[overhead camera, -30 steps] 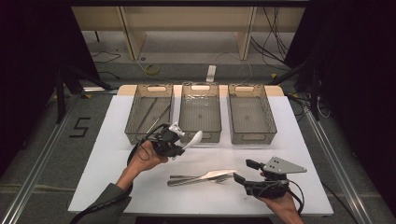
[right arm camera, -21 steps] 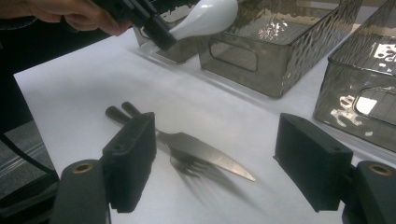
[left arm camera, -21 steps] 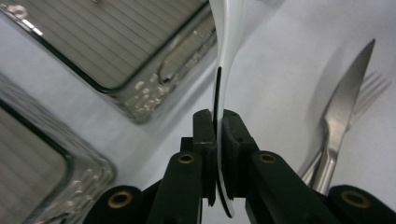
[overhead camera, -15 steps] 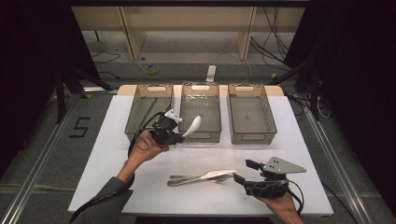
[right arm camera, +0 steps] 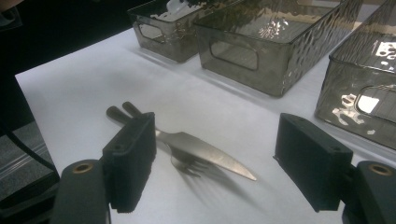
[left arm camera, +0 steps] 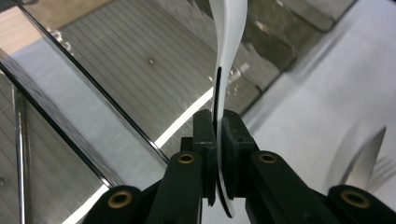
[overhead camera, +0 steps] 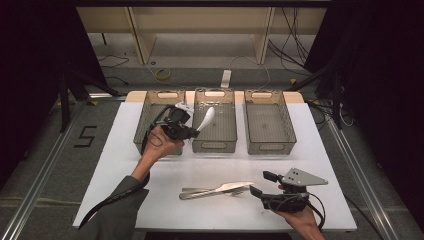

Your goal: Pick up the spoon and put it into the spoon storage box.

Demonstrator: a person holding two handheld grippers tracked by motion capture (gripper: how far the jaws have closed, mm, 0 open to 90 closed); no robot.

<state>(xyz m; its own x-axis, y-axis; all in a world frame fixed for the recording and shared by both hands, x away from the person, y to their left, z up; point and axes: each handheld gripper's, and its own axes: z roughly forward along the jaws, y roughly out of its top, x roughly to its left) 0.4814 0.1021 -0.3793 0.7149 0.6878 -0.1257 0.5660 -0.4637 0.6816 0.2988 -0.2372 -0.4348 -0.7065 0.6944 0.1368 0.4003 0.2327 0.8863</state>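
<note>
My left gripper (overhead camera: 194, 131) is shut on the handle of a white spoon (overhead camera: 206, 119), held in the air over the near left corner of the middle bin (overhead camera: 215, 146). In the left gripper view the spoon (left arm camera: 229, 51) rises edge-on from between the closed jaws (left arm camera: 217, 128), above the bin's ribbed floor (left arm camera: 140, 79). My right gripper (overhead camera: 261, 183) rests open at the table's near right. A metal knife (right arm camera: 210, 151) lies across a fork (right arm camera: 187, 166) just ahead of its spread jaws (right arm camera: 219, 158).
Three smoky clear bins stand in a row at the back: left bin (overhead camera: 144, 142), middle, and right bin (overhead camera: 270, 147). A thin metal utensil (left arm camera: 18, 154) lies in the left bin. The knife and fork (overhead camera: 215, 190) lie on the white tabletop (overhead camera: 120, 175).
My left gripper has carried the white spoon up and away from the table's near side, over to the middle bin. The right gripper, knife and fork have stayed put.
</note>
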